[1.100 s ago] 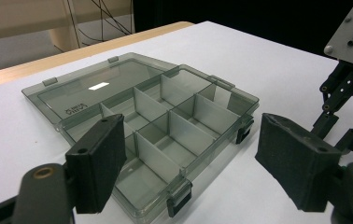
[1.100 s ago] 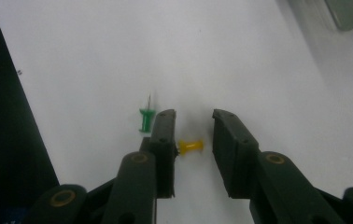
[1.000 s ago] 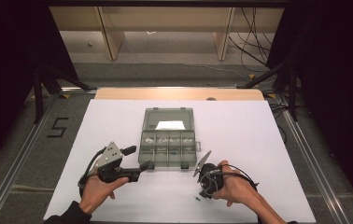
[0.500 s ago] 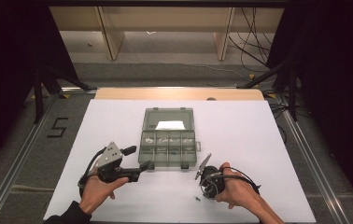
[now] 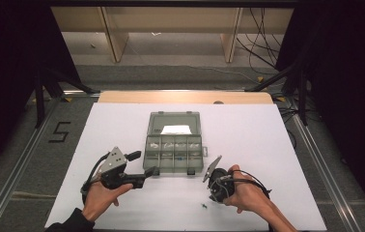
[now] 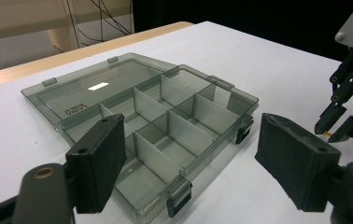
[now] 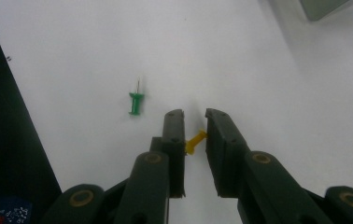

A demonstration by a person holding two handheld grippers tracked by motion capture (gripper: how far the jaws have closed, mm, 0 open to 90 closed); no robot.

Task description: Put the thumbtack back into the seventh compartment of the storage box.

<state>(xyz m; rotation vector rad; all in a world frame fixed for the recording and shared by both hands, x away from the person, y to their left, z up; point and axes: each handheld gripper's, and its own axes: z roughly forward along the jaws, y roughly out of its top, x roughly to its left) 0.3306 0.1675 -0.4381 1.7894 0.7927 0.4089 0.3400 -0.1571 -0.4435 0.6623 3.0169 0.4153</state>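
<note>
Setting: a white table top (image 5: 267, 145) carried a clear grey organiser box (image 5: 174, 141) lying open near its middle, lid folded flat on the far side.
Right gripper (image 7: 194, 122): held at the near right of the table, pointed down at the surface; its jaws had just been closing and stood narrow, pinching a yellow push pin (image 7: 194, 142) between the pads.
Yellow push pin: wedged crosswise between the two black jaws, just above the table, right of the box's near right corner.
Green push pin (image 7: 136, 101): loose on the table, just beside the right gripper on its left, untouched.
Left gripper (image 6: 191, 161): held level at the near left, its jaws spread wide and gripping nothing, aimed at the box's near edge.
Box compartments: divided by upright partitions; small pale items lay in the row nearest the lid, too small to identify.
</note>
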